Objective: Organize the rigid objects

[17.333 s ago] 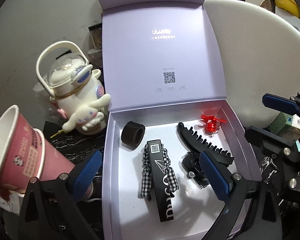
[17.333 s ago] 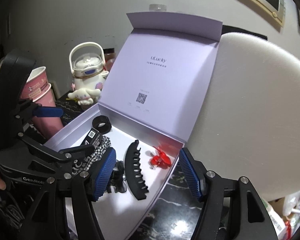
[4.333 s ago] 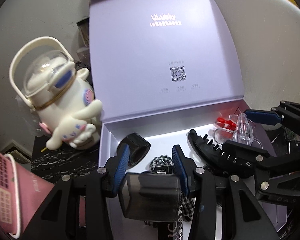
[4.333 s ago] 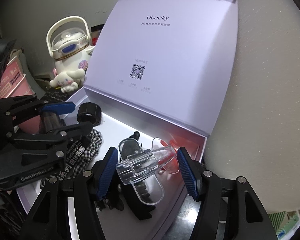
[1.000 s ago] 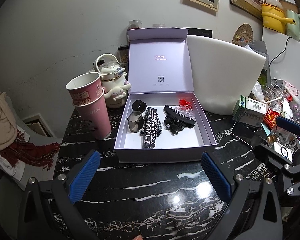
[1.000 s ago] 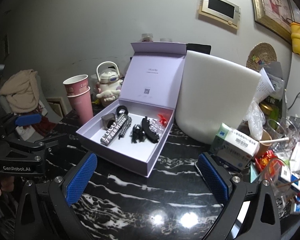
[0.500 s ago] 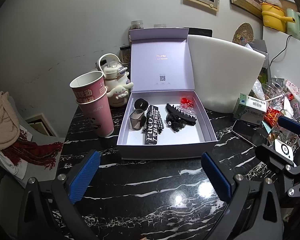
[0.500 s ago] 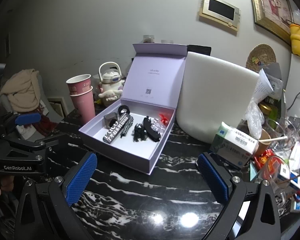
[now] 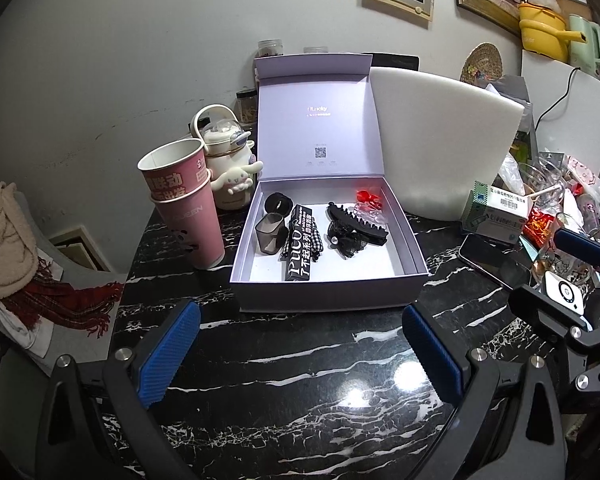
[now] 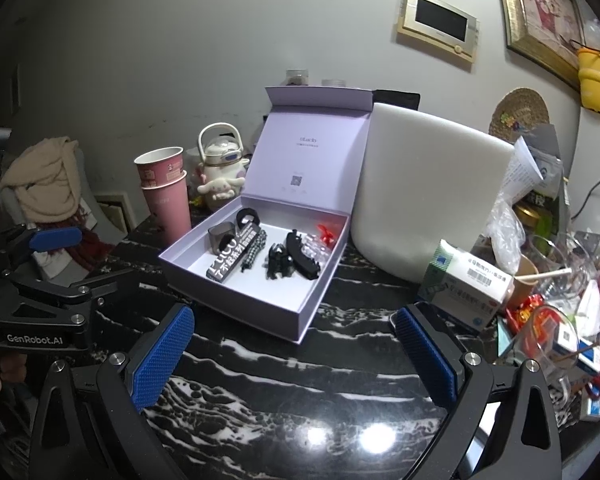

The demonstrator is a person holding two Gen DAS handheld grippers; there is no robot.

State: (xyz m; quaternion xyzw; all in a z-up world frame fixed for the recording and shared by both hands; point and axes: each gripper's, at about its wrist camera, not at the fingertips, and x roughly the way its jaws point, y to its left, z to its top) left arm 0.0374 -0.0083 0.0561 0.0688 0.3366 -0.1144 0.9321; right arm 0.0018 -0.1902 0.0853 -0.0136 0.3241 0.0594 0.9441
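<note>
Both your grippers are empty with jaws spread wide: left gripper (image 9: 300,348), right gripper (image 10: 294,344), both hovering over the black marble table (image 9: 300,392), short of the open lilac box (image 9: 328,292). The box sits straight ahead of your left gripper, ahead-left of your right, so left is better aligned. Inside, the black PUICO pack (image 9: 299,248) lies with its long axis front-to-back; the black claw clip (image 9: 358,224) runs diagonally, back-left to front-right. Looks like everything's already boxed.
</note>
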